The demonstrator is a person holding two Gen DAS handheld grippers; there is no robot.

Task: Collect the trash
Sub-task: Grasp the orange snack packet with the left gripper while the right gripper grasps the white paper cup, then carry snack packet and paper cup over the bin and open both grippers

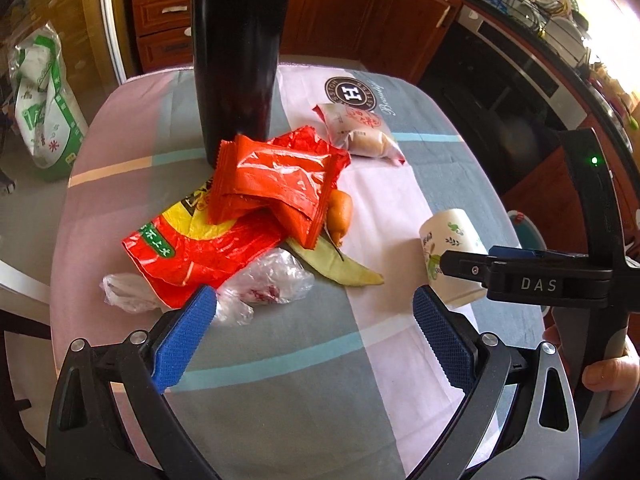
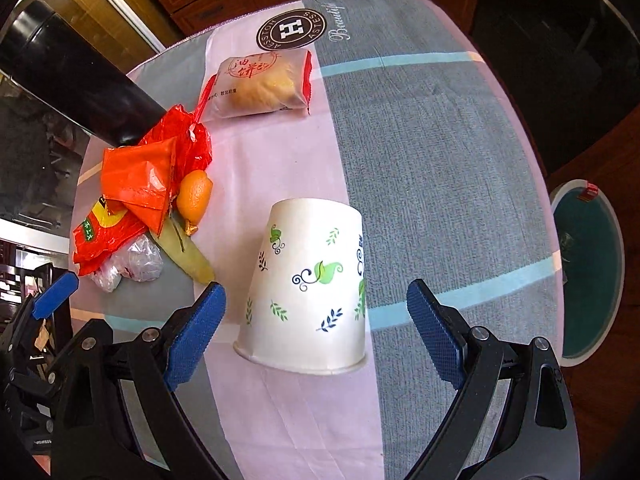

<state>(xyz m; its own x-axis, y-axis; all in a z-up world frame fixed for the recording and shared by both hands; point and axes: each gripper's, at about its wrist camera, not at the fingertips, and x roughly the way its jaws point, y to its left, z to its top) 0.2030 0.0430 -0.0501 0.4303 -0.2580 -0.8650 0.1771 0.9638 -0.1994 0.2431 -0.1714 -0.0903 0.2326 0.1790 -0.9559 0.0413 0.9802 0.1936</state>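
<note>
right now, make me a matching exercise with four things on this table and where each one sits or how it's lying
Things:
1. paper cup
2. black bottle
3. pastry packet
4. green leaf

Descriptions:
A. standing upright behind the wrappers
B. partly under the orange wrappers
C. upside down, rim on the cloth
D. lying alone near the round logo

Pairs: 1-C, 2-A, 3-D, 4-B

Wood cabinets (image 1: 360, 12) behind cloth-covered table (image 1: 420, 168), sunlit dish rack (image 1: 552, 12) at right.
</note>
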